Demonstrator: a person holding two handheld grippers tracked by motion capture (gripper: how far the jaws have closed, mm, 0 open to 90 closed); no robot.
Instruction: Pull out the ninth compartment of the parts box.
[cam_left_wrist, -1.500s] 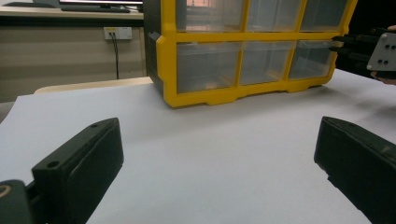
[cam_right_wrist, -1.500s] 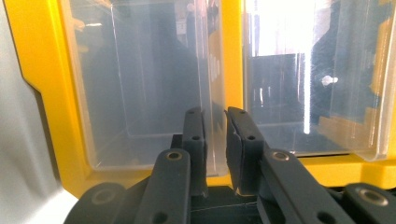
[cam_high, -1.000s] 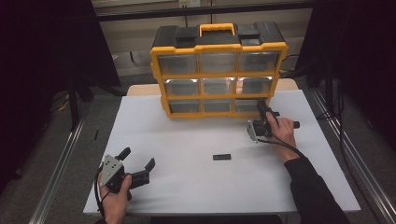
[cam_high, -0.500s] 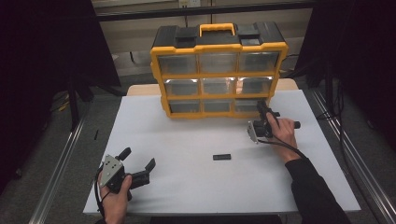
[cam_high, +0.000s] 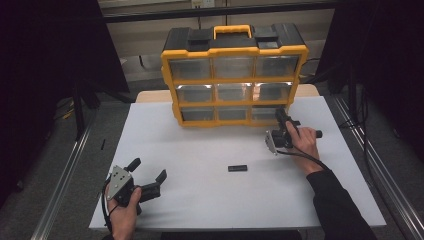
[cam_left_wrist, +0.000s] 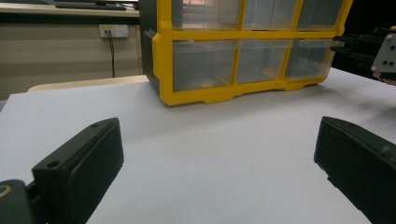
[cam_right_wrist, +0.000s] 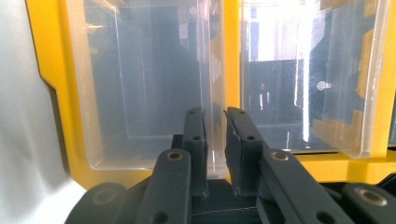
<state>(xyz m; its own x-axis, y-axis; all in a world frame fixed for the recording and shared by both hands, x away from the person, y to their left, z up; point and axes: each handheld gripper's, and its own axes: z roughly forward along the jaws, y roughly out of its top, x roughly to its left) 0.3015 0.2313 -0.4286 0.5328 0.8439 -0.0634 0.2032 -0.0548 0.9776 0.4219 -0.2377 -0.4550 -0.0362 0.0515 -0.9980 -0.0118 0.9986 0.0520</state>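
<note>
Up close, right claw (cam_right_wrist: 215, 140) clamped on clear plastic drawer (cam_right_wrist: 154, 84) wall; left claw (cam_left_wrist: 219, 154) apart.

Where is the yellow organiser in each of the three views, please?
High view: the organiser stands top centre, at the far side of the table.
Left gripper view: across the top, centre to right.
Right gripper view: close up, turned sideways, yellow frame behind the jaws.
Shared landmark: the bottom-right drawer, whose edge the right gripper pinches.
</note>
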